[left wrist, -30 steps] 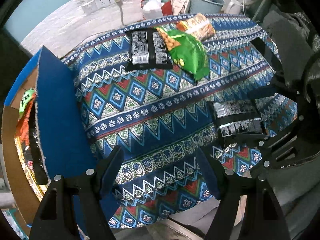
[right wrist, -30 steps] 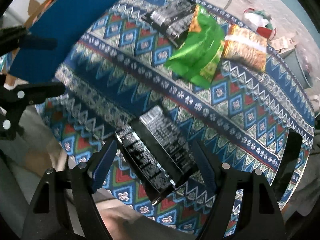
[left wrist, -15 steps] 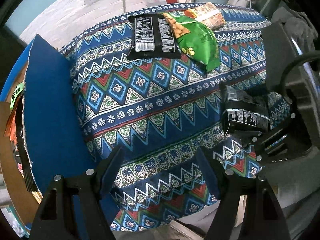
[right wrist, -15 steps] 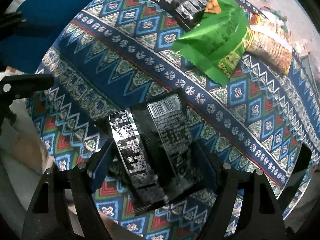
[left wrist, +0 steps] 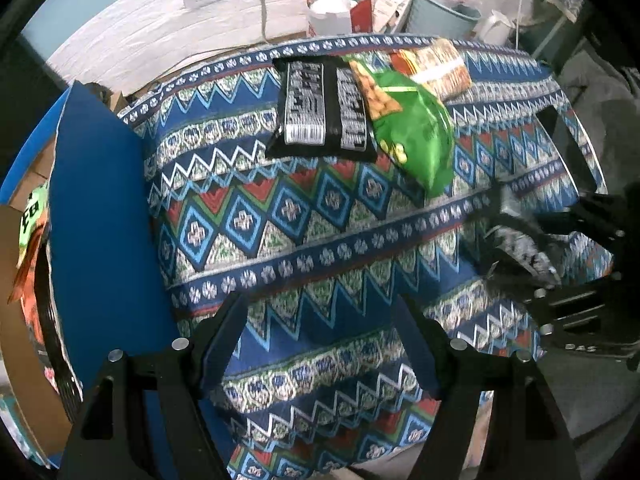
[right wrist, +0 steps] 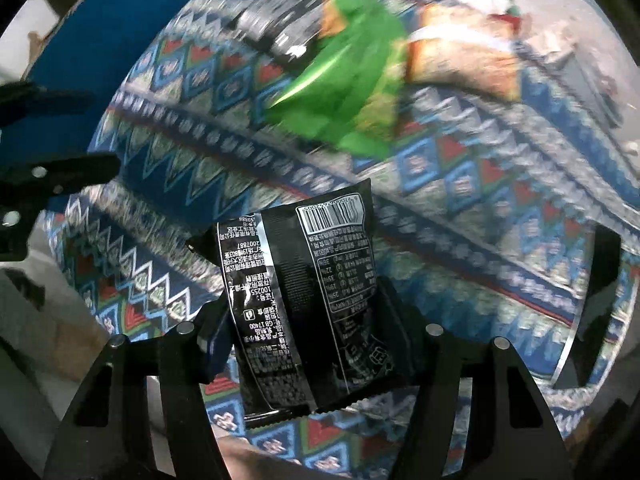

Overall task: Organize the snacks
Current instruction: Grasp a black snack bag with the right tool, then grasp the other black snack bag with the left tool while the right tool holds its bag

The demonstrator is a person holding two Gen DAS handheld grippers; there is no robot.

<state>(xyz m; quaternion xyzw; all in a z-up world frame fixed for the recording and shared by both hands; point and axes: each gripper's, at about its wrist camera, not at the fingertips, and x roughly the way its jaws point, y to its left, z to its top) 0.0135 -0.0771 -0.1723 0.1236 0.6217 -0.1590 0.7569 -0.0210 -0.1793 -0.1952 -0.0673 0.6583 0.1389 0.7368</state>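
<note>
The right tongs have just been closing and now pinch a black packet by its lower half, the packet standing up between the two pads and clear of the patterned cloth. The left tongs stand released over the cloth with nothing between the pads.

Beyond the right tongs lie a green bag, a second black pack and an orange pack, overlapping one another. To the left of the left tongs a blue flap borders a box in which other snacks already stand; I judge that box to be the packet's goal.

Risks, as I judge them: the packet is slick film and puffy, held only near its bottom seam, so it may slide out or swing and twist when carried quickly. Squeezing harder could crush what is inside or burst the seam. The blue flap leans up between cloth and box, and the packet could catch on its edge. The two tongs are near each other and might collide on the way across.

Writing: the held packet shows a barcode, a nutrition table and dense small Chinese print, with "2007887", "100255" and "GB17400" legible upside down. No brand name can be made out. The right tongs' body bears letters that look like "DAS" in the left wrist view.
</note>
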